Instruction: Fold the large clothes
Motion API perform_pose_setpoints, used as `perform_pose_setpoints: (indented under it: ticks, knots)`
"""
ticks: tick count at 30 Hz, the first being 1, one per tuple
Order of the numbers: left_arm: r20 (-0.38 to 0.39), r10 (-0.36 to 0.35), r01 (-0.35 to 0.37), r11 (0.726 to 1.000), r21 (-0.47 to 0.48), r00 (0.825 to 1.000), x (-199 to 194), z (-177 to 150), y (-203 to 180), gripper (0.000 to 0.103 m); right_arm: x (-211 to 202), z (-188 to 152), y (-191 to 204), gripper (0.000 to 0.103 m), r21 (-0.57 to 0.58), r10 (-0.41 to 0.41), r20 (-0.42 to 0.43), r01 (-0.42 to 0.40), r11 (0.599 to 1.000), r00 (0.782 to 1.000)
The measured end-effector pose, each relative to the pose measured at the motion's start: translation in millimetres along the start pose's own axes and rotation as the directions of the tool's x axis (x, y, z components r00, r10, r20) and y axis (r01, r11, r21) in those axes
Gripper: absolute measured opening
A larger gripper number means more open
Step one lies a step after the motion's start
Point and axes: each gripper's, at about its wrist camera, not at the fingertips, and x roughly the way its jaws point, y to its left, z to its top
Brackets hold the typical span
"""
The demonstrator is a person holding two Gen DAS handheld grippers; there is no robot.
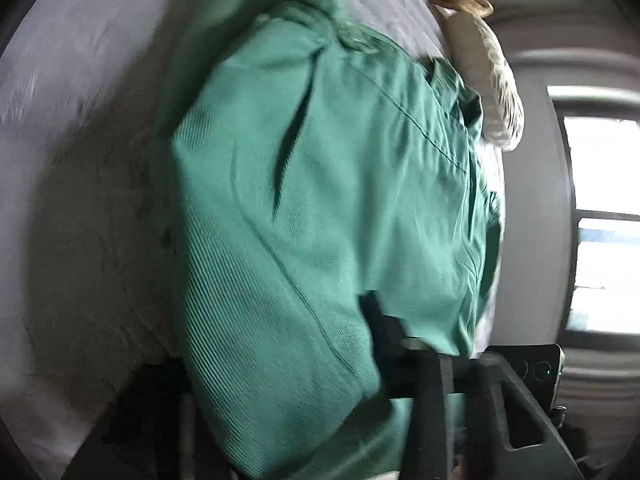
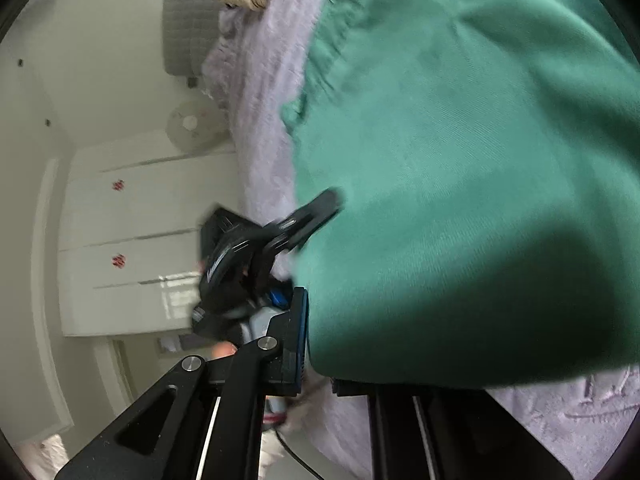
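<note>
My right gripper (image 2: 320,380) is clamped on the near hem of the green ribbed-cotton garment (image 2: 460,160); the cloth drapes over and hides the fingertips, and the jaws stand almost together with fabric between them. In the right wrist view, my left gripper (image 2: 320,208) meets the same garment at its side edge, one black finger (image 2: 316,212) lying against the cloth. In the left wrist view the cloth covers the left finger and lies over the frame; the jaws stand narrow, and the blurred picture does not show whether the pads actually press on the fabric.

The garment lies spread across the lilac textured bedspread (image 1: 80,120), running away from both grippers toward the pale patterned pillow (image 1: 500,92) at the far end.

Step in hand, as I judge it: securing two points on the near edge before a fold. The next move calls for a confirmed left grip, then an even lift of both points, keeping the edge taut, and a carry toward the far end.
</note>
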Motion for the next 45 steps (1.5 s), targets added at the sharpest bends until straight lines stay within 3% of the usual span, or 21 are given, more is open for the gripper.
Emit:
perform_pose_setpoints:
  ticks: [3,6,9,11,12,14,16,17,19,25,29,33,37,40,43,45]
  knots:
    - [0.043,0.052,-0.054,0.997,0.049,0.998,-7.3,-3.5,-13.5,0.024,1.9,-10.6,-5.5,0.014,-0.052,-0.125,-0.120,0.119,0.992,0.985]
    - [0.099,0.088,-0.098,0.991,0.093,0.991,-18.8,-7.7,-28.4,0.022,-21.6,-19.2,-1.0,0.014,-0.156,-0.241,-0.128,0.220,0.963,0.962]
    - [0.143,0.104,-0.122,0.985,0.122,0.984,-31.4,-10.9,-44.1,0.018,-60.4,-13.4,10.6,0.014,-0.214,-0.296,-0.005,0.288,0.933,0.955]
    - [0.173,0.116,-0.142,0.979,0.144,0.978,-37.3,-12.8,-58.7,0.015,-90.9,-0.5,18.6,0.014,-0.233,-0.332,0.147,0.359,0.904,0.932]
    - [0.180,0.116,-0.144,0.978,0.151,0.977,-44.1,-14.7,-58.5,0.015,-96.5,4.7,19.6,0.014,-0.230,-0.347,0.179,0.382,0.895,0.921]
    - [0.199,0.115,-0.149,0.975,0.167,0.973,-48.4,-16.5,-71.0,0.013,-102.5,20.2,10.6,0.011,-0.211,-0.397,0.217,0.440,0.873,0.892]
    - [0.216,0.111,-0.152,0.971,0.184,0.970,-53.6,-19.5,-85.3,0.013,-92.4,32.0,-11.6,0.009,-0.184,-0.440,0.174,0.468,0.864,0.881]
    - [0.226,0.105,-0.150,0.969,0.194,0.969,-55.4,-20.8,-94.6,0.013,-82.3,36.7,-27.8,0.009,-0.161,-0.452,0.126,0.468,0.869,0.883]
    - [0.246,0.103,-0.161,0.960,0.230,0.964,-56.2,-24.0,-121.8,0.013,-72.6,40.7,-43.3,0.005,-0.146,-0.445,0.111,0.457,0.877,0.889]
    - [0.272,0.091,-0.195,0.902,0.384,0.958,-32.1,-28.7,-222.6,0.013,-96.8,35.9,-50.7,0.005,-0.150,-0.314,0.076,0.322,0.935,0.946]
    - [0.236,0.085,-0.196,0.842,0.502,0.968,8.5,-33.2,-293.0,0.013,-150.0,30.6,-51.8,0.006,-0.140,-0.252,0.137,0.271,0.952,0.958]
    - [0.176,0.094,-0.181,0.790,0.586,0.980,62.9,-38.4,-343.2,0.013,-216.3,28.8,-73.2,0.007,-0.082,-0.215,0.239,0.240,0.967,0.947]
    - [0.102,0.142,-0.174,0.769,0.615,0.985,135.9,-39.5,-368.2,0.013,-270.6,32.8,-113.6,0.012,0.025,-0.191,0.316,0.193,0.981,0.929]
    - [0.083,0.254,-0.249,0.743,0.621,0.964,186.4,-43.1,-367.8,0.013,-288.3,35.3,-141.0,0.012,0.090,-0.161,0.333,0.139,0.986,0.929]
    - [0.104,0.300,-0.295,0.711,0.638,0.948,199.1,-51.8,-363.9,0.014,-292.3,39.5,-156.8,0.012,0.122,-0.109,0.346,0.071,0.990,0.932]
    - [0.121,0.300,-0.306,0.703,0.642,0.946,196.0,-54.1,-361.9,0.014,-299.8,39.7,-164.7,0.012,0.125,-0.085,0.347,0.044,0.991,0.934]
